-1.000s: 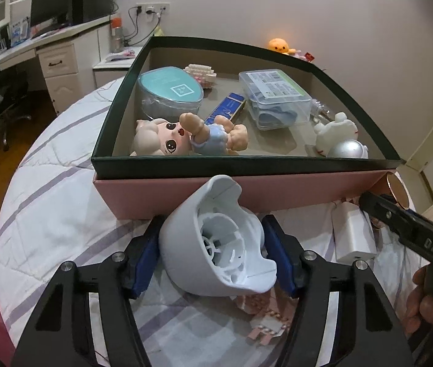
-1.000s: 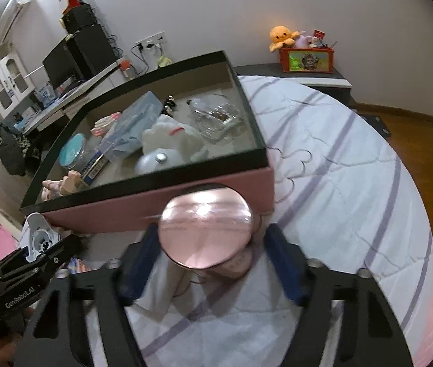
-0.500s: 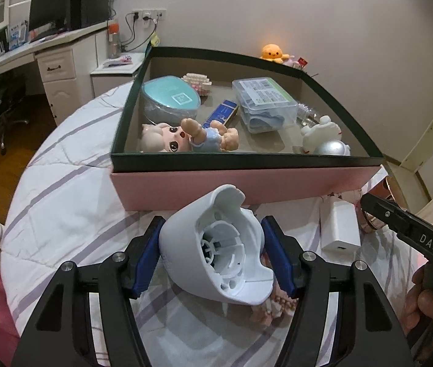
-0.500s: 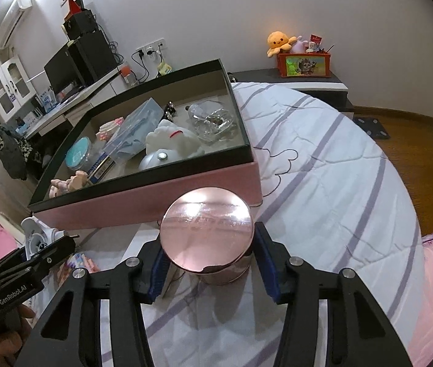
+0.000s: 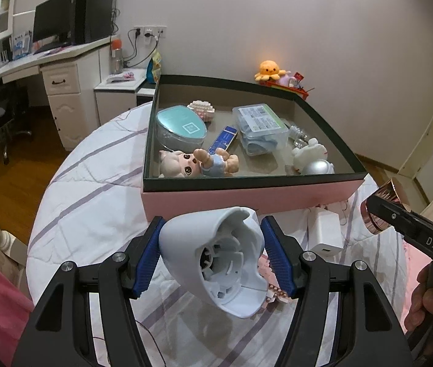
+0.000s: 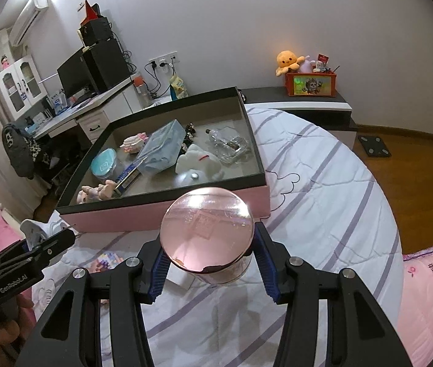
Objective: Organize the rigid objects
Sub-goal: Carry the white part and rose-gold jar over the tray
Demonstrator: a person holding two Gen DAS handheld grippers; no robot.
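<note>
My left gripper [image 5: 212, 255] is shut on a white plastic dome-shaped shell [image 5: 216, 263] and holds it above the bed, in front of the pink box [image 5: 247, 197]. My right gripper [image 6: 209, 258] is shut on a round rose-gold jar [image 6: 206, 229], also held above the bed before the box [image 6: 167, 214]. The jar [image 5: 380, 211] and right gripper show at the right of the left wrist view. The box holds a doll [image 5: 196, 163], a teal tin [image 5: 181, 127], a clear plastic case [image 5: 260, 128], a white plush [image 5: 309, 154] and other small items.
A white charger block [image 5: 325, 234] and a pink brick piece [image 5: 273, 287] lie on the striped white quilt [image 6: 323, 189] below the grippers. A desk with a monitor [image 5: 63, 27] stands at the left. A bedside shelf with an orange plush [image 6: 288, 61] is behind the bed.
Both grippers have lifted and drawn back from the box with their objects. The jar has left the bed and the right jaws have closed on it.
</note>
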